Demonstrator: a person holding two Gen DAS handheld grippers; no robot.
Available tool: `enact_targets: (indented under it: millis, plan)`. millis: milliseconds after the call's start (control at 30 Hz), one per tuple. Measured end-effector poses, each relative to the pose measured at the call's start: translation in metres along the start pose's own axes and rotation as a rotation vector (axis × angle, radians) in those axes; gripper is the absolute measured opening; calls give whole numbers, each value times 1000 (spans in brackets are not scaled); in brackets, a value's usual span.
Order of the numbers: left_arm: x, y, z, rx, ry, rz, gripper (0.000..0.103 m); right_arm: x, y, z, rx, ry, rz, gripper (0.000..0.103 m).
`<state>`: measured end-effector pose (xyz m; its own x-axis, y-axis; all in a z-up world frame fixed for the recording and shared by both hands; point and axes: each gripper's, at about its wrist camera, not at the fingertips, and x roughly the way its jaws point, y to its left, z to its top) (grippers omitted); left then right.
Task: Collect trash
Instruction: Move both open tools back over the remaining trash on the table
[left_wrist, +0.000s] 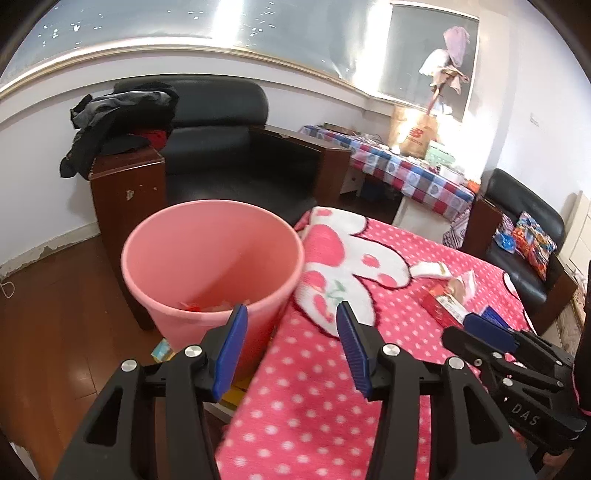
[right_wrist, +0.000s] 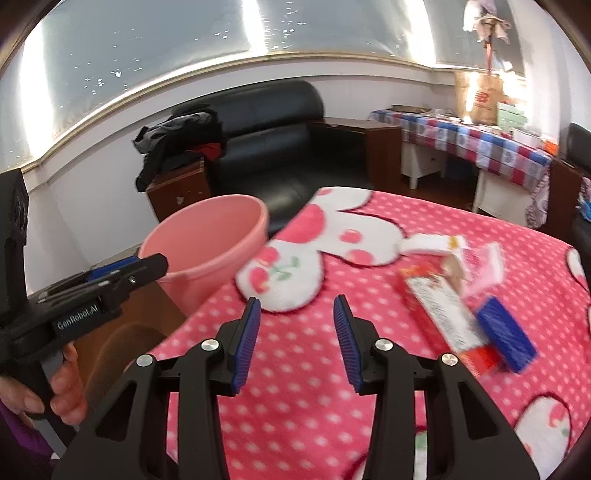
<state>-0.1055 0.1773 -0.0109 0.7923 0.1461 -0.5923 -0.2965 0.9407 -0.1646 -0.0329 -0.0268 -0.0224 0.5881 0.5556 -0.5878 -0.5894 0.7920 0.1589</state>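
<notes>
Pink bin (left_wrist: 212, 266), left of the bed: some scraps already inside, seen only from the left wrist. Left gripper (left_wrist: 291, 314): jaws apart, empty. Right gripper (right_wrist: 297, 314): jaws apart, empty. Remaining on the blanket (right_wrist: 295, 387): red carton (right_wrist: 447, 317), blue box (right_wrist: 506, 338), wrappers (right_wrist: 476, 262).

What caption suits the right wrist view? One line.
Open right hand-held gripper over the blanket, wrappers to its right, bin at left.
</notes>
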Motion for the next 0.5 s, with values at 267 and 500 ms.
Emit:
enact_targets:
  millis: [267,500]
  plan:
    - [8,-24,-1,36,26,-28,49,-28,-53,-16,82,-7,-111,42]
    - [15,-41,-3,65,47,-49,49,-48,-89,-22,100,-24,-207,42]
